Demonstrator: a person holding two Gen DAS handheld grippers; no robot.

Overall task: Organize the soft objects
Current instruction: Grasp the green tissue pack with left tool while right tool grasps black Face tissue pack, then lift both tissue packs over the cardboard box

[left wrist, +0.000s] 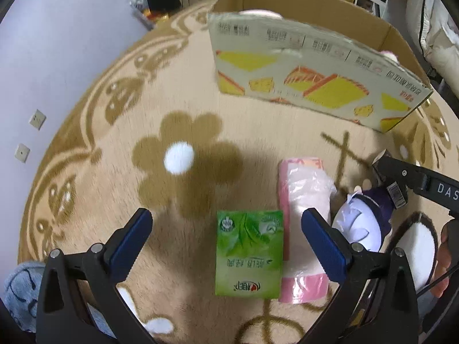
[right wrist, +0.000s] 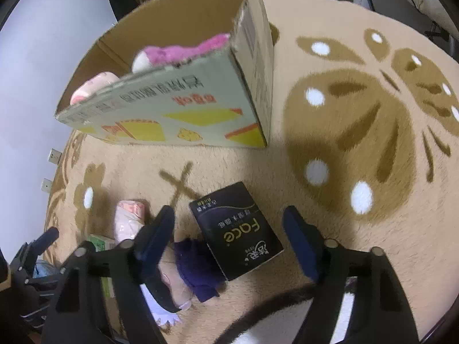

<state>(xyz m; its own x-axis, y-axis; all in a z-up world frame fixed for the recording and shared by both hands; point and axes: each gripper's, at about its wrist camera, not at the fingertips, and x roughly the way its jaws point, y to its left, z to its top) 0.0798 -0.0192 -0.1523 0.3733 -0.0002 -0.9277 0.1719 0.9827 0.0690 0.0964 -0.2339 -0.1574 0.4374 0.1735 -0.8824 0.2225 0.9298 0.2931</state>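
A green tissue pack [left wrist: 249, 253] lies on the rug between the fingers of my open left gripper [left wrist: 226, 226]. A pink wrapped roll [left wrist: 307, 218] lies beside it, against the right finger. A purple and white plush doll [left wrist: 364, 223] lies to the right. In the right wrist view a black tissue pack [right wrist: 235, 232] lies between the fingers of my open right gripper [right wrist: 229, 220], with the purple plush [right wrist: 195, 269] next to it. The cardboard box [left wrist: 301, 66] stands beyond, also in the right wrist view [right wrist: 183, 109], holding a pink plush [right wrist: 183, 50] and a pale pink item [right wrist: 94, 86].
The beige rug [left wrist: 100, 172] with brown flowers and butterflies covers the floor. A grey plush [left wrist: 20, 295] lies at the left edge. A white wall [left wrist: 57, 43] with sockets runs on the left. Shelves and furniture stand behind the box.
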